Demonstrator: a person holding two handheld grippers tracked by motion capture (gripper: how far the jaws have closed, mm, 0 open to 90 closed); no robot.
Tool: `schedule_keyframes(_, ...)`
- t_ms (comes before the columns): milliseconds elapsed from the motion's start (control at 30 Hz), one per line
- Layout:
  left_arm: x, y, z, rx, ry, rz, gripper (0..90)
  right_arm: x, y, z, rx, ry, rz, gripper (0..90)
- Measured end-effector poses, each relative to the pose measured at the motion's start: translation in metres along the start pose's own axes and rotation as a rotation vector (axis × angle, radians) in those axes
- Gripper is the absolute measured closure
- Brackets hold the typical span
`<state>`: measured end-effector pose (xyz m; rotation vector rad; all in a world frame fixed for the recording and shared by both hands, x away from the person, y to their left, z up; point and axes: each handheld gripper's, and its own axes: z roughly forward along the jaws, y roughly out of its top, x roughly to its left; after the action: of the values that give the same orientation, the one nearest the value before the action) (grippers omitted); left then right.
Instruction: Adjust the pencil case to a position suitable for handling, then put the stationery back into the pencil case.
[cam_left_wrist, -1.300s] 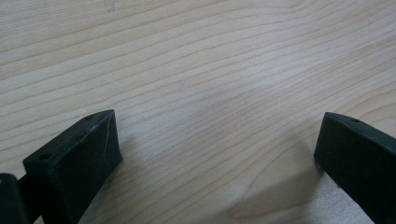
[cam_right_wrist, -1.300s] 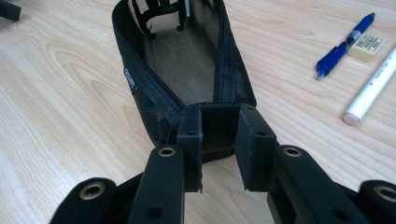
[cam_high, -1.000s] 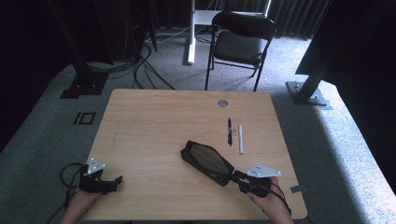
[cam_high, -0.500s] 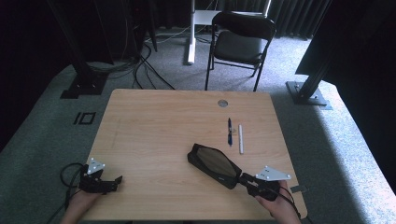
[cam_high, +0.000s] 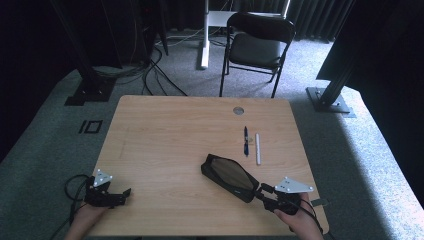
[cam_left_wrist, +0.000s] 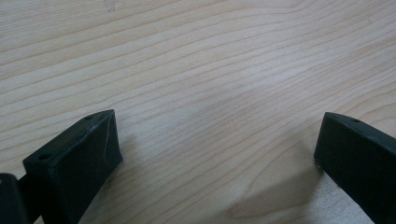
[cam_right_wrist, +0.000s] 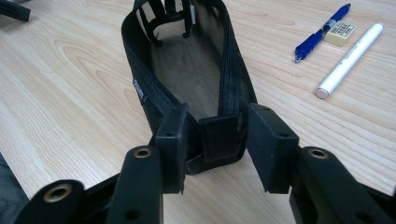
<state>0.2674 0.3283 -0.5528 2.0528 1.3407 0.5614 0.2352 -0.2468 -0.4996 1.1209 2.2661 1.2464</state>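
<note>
Wooden table (cam_high: 165, 145), right tool (cam_right_wrist: 212, 144) opening around black pouch (cam_right_wrist: 191, 70) end

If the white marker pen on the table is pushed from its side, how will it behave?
The white marker pen, a smooth round cylinder lying flat on the wooden table, would probably roll. It looks light and rigid, and may bump the blue pen beside it.

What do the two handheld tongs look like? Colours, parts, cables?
Both are black. The left tongs carry a grey three-cornered plate on top, and a black cable loops off their rear. The right tongs have the same grey plate and a dark cable trailing back past the hand. Up close, the right tongs' fingers are blocky matt black pads on black arms with brass-coloured screw holes. No sleeves in view.
</note>
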Motion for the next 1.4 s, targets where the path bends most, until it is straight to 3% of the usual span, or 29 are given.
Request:
schedule_keyframes(400, 0.0, 0.0, 0.0, 0.0, 0.0, 0.0, 0.6, 0.001, 0.016, -0.004, -0.056, 0.004, -0.005, 51.7)
schedule_keyframes(800, 0.0, 0.0, 0.0, 0.0, 0.0, 0.0, 0.5, -0.011, 0.041, 0.0, -0.139, -0.051, 0.008, 50.9)
schedule_keyframes(900, 0.0, 0.0, 0.0, 0.0, 0.0, 0.0, 0.6, -0.015, 0.045, 0.007, -0.14, -0.081, 0.008, 50.7)
schedule_keyframes(1400, 0.0, 0.0, 0.0, 0.0, 0.0, -0.001, 0.6, -0.048, 0.057, 0.045, -0.143, -0.237, 0.097, 50.7)
